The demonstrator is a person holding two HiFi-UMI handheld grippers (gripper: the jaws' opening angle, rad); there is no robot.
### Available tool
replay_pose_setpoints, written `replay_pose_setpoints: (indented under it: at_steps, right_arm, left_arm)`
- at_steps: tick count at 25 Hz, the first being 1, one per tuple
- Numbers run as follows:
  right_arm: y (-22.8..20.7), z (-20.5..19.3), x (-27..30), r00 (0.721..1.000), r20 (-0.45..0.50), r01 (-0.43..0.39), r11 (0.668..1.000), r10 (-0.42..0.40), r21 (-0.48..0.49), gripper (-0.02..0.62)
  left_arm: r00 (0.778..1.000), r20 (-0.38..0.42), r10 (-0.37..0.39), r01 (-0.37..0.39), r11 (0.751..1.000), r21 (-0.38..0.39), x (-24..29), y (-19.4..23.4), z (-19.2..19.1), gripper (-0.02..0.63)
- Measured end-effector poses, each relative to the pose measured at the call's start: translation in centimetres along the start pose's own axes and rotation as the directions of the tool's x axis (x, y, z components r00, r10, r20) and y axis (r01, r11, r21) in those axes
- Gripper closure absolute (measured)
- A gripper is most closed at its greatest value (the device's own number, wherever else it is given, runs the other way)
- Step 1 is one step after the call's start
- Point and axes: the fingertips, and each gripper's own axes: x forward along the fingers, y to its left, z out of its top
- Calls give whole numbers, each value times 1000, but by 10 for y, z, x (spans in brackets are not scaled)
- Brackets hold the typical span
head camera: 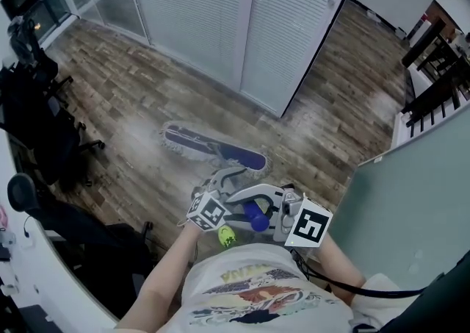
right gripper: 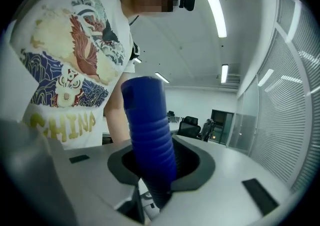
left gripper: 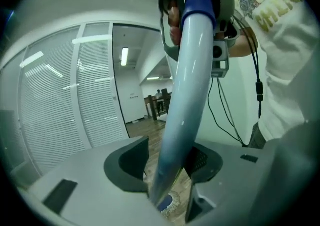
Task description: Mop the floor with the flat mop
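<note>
Flat mop: its mop head (head camera: 213,151), blue with a pale fringe, lies flat on the wooden floor (head camera: 125,96), mid-floor between the person and the far edge under the blinds (head camera: 220,15).
Shaft: the pale shaft (left gripper: 187,95) runs up from the head to both grippers.
Left gripper (left gripper: 167,166): fingers (left gripper: 132,162) wide; the shaft passes between them, with a gap on one side.
Right gripper (right gripper: 156,170): fingers (right gripper: 192,162) narrow, clamped on the ribbed blue grip (right gripper: 147,140) at the shaft's top end.
Hand pose: both grippers sit close together just in front of the person's shirt (head camera: 257,295), roughly level, the left further down the shaft.
</note>
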Motion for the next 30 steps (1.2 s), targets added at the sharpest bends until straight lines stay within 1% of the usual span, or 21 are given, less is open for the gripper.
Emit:
replay_pose_setpoints:
  at_steps: [2, 3, 4, 5, 8, 12, 13, 15, 17, 19, 20, 22, 24, 26, 28, 30]
  right_arm:
    - [1, 8, 0, 999, 37, 12, 1000, -13, 12, 489]
    - [2, 9, 2, 999, 52, 15, 1000, -16, 12, 489]
    - [2, 8, 4, 998, 55, 16, 1000, -16, 10, 488]
    - [4, 5, 7, 999, 47, 15, 1000, -16, 10, 488]
    - [11, 0, 10, 1000, 28, 9, 1000, -9, 5, 488]
    - [17, 1, 10, 999, 47, -19, 997, 22, -69, 482]
    - [18, 0, 9, 998, 54, -20, 998, 24, -67, 476]
    - [18, -4, 5, 997, 73, -12, 1000, 13, -19, 471]
    - [12, -3, 4, 994, 114, -4, 999, 0, 33, 461]
    - [5, 1, 7, 987, 161, -10, 998, -1, 65, 444]
    - [4, 0, 10, 986, 170, -19, 997, 6, 75, 441]
    - [11, -11, 16, 990, 136, -49, 996, 39, 69, 436]
    - [23, -27, 20, 993, 70, -91, 996, 90, 17, 436]
    - [29, -42, 25, 991, 19, -129, 991, 130, -30, 434]
    - [23, -55, 31, 989, 0, -150, 987, 151, -48, 427]
    - [6, -64, 36, 988, 4, -154, 987, 155, -47, 419]
  left_arm:
    - [999, 48, -23, 24, 1000, -19, -1, -6, 10, 448]
    - [998, 64, -29, 30, 999, -24, -1, -8, 12, 451]
    - [997, 68, -30, 31, 999, -22, -1, -9, 12, 468]
    - [998, 64, -29, 30, 999, -13, -2, -10, 11, 490]
    - [999, 41, -35, 34, 999, 36, -5, -17, 6, 517]
    - [999, 30, -39, 37, 997, 69, -3, -24, -2, 526]
    - [999, 33, -37, 35, 997, 70, -2, -26, -2, 526]
    - [999, 41, -30, 27, 997, 66, 1, -26, -2, 526]
    - [998, 49, -27, 24, 998, 62, 3, -23, -1, 526]
    - [998, 51, -31, 28, 997, 66, 3, -17, -2, 526]
    - [998, 48, -37, 33, 997, 72, 3, -15, -4, 526]
    - [998, 30, -54, 51, 995, 87, 2, -18, -13, 526]
    - [997, -3, -72, 72, 992, 105, 4, -25, -28, 526]
    - [996, -43, -77, 82, 990, 112, 8, -24, -44, 526]
    - [995, -73, -64, 71, 992, 100, 13, -14, -58, 526]
    - [995, -89, -50, 58, 994, 90, 19, 5, -68, 526]
